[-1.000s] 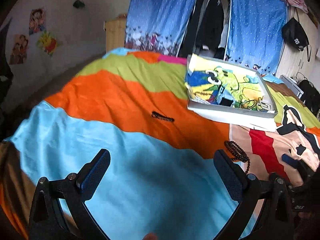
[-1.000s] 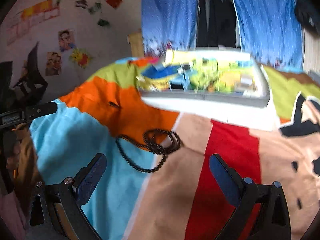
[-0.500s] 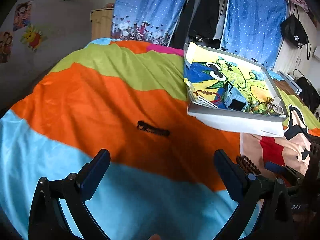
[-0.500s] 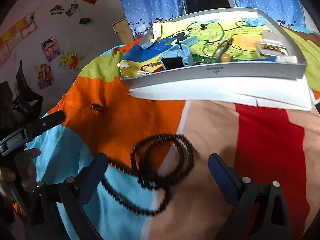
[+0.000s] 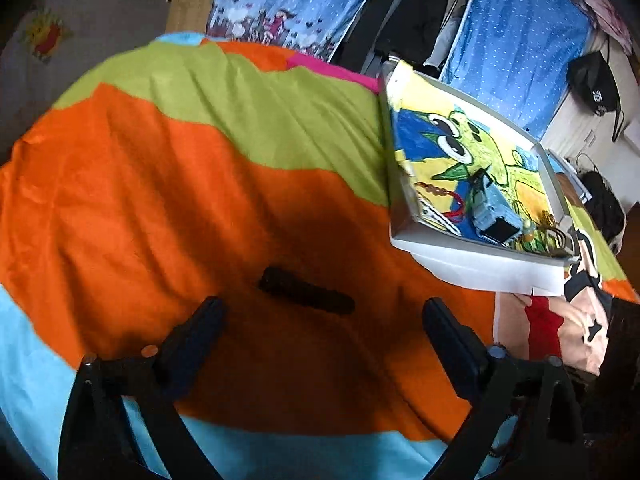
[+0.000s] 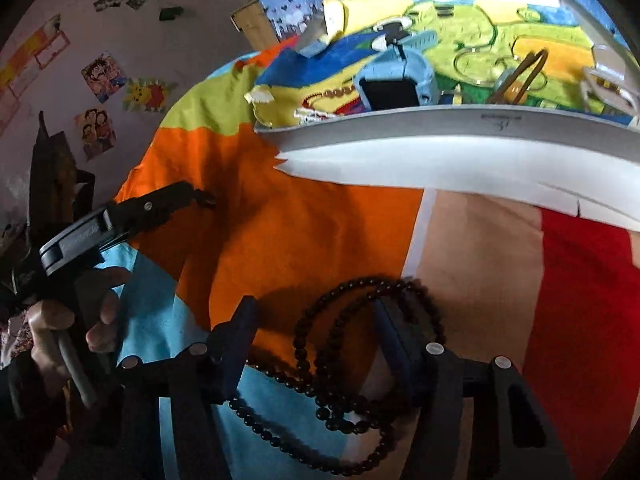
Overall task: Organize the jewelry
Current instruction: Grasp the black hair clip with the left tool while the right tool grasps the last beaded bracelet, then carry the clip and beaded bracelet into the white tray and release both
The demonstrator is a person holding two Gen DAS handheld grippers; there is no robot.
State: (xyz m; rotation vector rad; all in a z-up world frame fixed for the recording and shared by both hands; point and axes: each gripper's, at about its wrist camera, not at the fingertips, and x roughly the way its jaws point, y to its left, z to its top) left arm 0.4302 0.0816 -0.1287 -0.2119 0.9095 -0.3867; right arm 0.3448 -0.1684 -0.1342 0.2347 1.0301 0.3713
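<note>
both grippers are lowering onto loose jewelry lying on the bed (image 5: 168,184), so the step in hand looks like a double pickup ahead of dropping the pieces into the tray (image 5: 472,256).

in the left wrist view, the left gripper (image 5: 320,320) is hanging released, jaws wide apart, with a small dark bracelet (image 5: 306,290) lying on the orange stripe at 12 o'clock just beyond the fingertips, not touched as far as i can tell. the tray is sitting at 2 o'clock, already carrying a blue watch (image 5: 494,216) and a few beads.

in the right wrist view, the right gripper (image 6: 316,320) is also spread and grasping nothing, its fingers straddling the coiled loops of a dark bead necklace (image 6: 360,344), which is trailing toward 6 o'clock. the tray (image 6: 440,128) is lying at 12 to 1 o'clock.

next, each gripper is probably needing to sink a little and clench on its piece, the right one gathering several strands so the tail is not dragging, then lifting toward the tray.
</note>
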